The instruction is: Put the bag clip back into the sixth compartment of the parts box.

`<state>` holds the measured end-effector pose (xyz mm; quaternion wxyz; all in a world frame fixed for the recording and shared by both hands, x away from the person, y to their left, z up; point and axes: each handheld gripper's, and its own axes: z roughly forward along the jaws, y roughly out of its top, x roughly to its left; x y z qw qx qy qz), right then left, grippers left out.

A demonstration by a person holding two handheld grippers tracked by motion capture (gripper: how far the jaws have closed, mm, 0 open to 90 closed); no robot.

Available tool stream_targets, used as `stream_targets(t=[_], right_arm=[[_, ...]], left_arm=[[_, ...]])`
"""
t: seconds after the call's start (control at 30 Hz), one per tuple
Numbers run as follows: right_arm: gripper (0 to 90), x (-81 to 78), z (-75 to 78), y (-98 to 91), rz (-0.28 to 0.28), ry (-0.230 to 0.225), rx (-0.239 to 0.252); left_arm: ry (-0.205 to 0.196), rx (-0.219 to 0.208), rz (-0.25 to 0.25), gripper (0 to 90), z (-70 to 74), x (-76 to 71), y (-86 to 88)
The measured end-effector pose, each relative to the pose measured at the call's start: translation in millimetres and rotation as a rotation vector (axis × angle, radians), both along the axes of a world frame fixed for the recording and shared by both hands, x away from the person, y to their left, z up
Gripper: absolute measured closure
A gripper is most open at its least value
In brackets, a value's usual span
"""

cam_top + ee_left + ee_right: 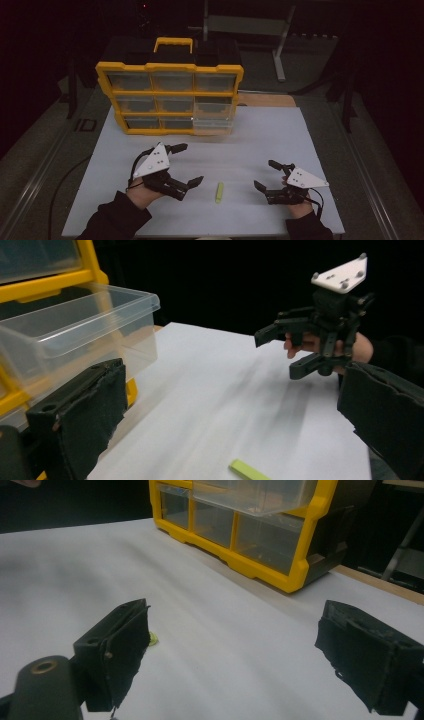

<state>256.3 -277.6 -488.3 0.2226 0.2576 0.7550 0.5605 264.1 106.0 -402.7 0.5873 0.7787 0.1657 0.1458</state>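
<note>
While both jaws stood wide apart and empty, yellow-green stick [219, 192] lay flat on white desk [260, 140], between left hand-held gripper [188, 163] and right hand-held gripper [266, 175], touching neither, yellow drawer organizer [170, 92] behind.

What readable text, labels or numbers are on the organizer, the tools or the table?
None readable. The yellow drawer organizer shows no legible label or brand in the dim light, the grey plates on the left tool and right tool carry screw holes but no print, and the yellow-green stick is unmarked.
</note>
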Motion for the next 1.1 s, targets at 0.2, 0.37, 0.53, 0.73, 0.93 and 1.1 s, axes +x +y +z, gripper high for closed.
stream_targets(t=[0.2,0.37,0.53,0.73,0.93,1.1], right_arm=[[13.3,0.2,-0.5,0.2,0.003,0.000,-0.005],[13.2,0.3,-0.5,-0.9,0.002,0.004,-0.001],[13.3,0.8,-1.0,-1.8,-0.001,0.006,0.001],[13.3,0.7,-1.2,-0.9,0.004,0.004,-0.008],[13.3,1.3,-1.8,-1.5,0.002,0.008,-0.005],[13.3,0.9,-1.5,-1.3,0.006,0.007,-0.007]], left_arm=[[0.020,0.004,-0.031,0.6,-7.9,10.6,-19.3],[0.061,0.028,-0.038,5.9,-18.2,18.4,-36.0],[0.081,0.134,-0.092,18.4,-37.2,19.5,-54.0],[0.104,0.214,-0.138,43.5,-54.8,21.6,-65.1],[0.127,0.268,-0.132,58.0,-68.1,22.2,-76.8],[0.166,0.308,-0.100,67.3,-79.9,26.8,-81.8]])
